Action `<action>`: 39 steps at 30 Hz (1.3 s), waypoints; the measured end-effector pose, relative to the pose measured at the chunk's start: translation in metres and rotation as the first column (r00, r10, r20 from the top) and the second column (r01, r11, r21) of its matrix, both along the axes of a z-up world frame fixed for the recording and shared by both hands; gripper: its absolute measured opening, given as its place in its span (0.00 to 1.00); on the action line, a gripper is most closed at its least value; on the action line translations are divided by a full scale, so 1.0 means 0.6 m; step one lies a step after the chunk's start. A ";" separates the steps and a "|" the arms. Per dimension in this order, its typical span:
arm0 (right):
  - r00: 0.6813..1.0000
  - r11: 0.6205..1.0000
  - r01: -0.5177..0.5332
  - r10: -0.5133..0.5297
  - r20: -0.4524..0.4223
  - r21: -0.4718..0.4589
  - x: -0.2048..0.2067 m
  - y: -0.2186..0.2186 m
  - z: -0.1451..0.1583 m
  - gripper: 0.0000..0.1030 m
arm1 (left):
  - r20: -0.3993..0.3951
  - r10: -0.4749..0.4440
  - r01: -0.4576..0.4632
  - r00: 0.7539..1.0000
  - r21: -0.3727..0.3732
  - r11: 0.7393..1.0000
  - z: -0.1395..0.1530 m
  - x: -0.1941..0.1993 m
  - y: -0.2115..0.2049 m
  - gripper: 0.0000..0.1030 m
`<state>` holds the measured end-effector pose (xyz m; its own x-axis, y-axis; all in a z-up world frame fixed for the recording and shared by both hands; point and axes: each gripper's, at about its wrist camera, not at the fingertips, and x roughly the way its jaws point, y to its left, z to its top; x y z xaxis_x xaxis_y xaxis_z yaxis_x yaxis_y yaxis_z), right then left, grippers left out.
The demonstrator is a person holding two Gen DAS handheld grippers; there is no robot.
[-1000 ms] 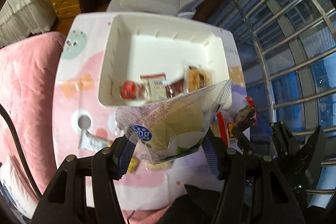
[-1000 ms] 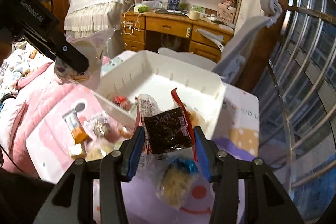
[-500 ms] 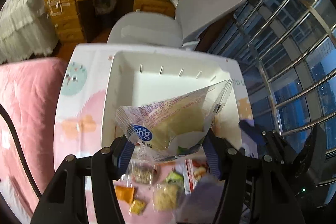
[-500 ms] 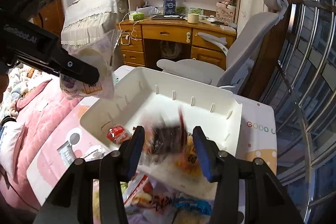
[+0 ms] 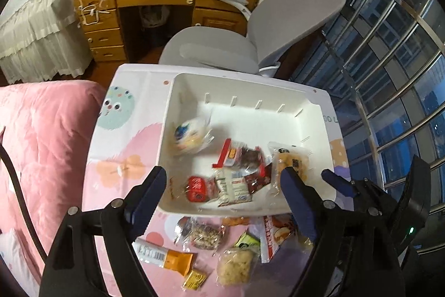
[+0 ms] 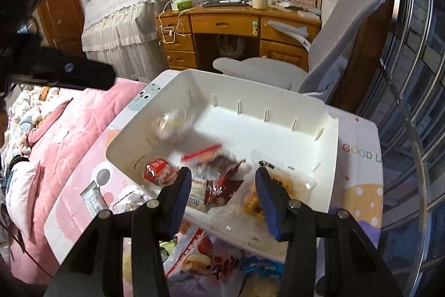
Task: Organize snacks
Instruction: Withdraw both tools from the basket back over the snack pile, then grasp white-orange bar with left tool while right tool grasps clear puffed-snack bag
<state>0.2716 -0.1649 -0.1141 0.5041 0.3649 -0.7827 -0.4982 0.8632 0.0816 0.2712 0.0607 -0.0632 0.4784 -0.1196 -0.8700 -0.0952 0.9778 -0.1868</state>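
A white bin (image 5: 314, 107) (image 6: 331, 130) stands on the printed table top (image 5: 125, 130). My left gripper (image 5: 224, 180) hangs over its near rim, its jaws opening with nothing between them. A bread packet with a blue label (image 5: 189, 135) (image 6: 172, 124), blurred, sits in the bin's left part. My right gripper (image 6: 222, 180) is open and empty above the bin's near side. Below it in the bin lie a dark packet (image 6: 222, 174) (image 5: 250, 157), a red packet (image 6: 158, 170) (image 5: 197, 187) and a yellow cake packet (image 6: 258, 194) (image 5: 292, 160).
Loose snacks lie on the table in front of the bin, among them an orange bar (image 5: 164, 258) and a rice cracker (image 5: 236, 266). A pink quilt (image 5: 41, 144) borders the table's left. A grey chair (image 5: 250, 46) stands behind it, window rails (image 5: 389, 74) to the right.
The left jaws spread and the bread packet fell from them into the bin. The dark packet left the right gripper and now lies in the bin. Both grippers moved forward over the bin.
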 end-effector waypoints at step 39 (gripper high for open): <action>0.762 0.808 0.585 -0.521 -0.385 0.064 -0.245 0.054 -0.038 0.60 | -0.089 -0.262 0.266 0.961 0.033 0.963 -0.065 -0.250 0.221 0.80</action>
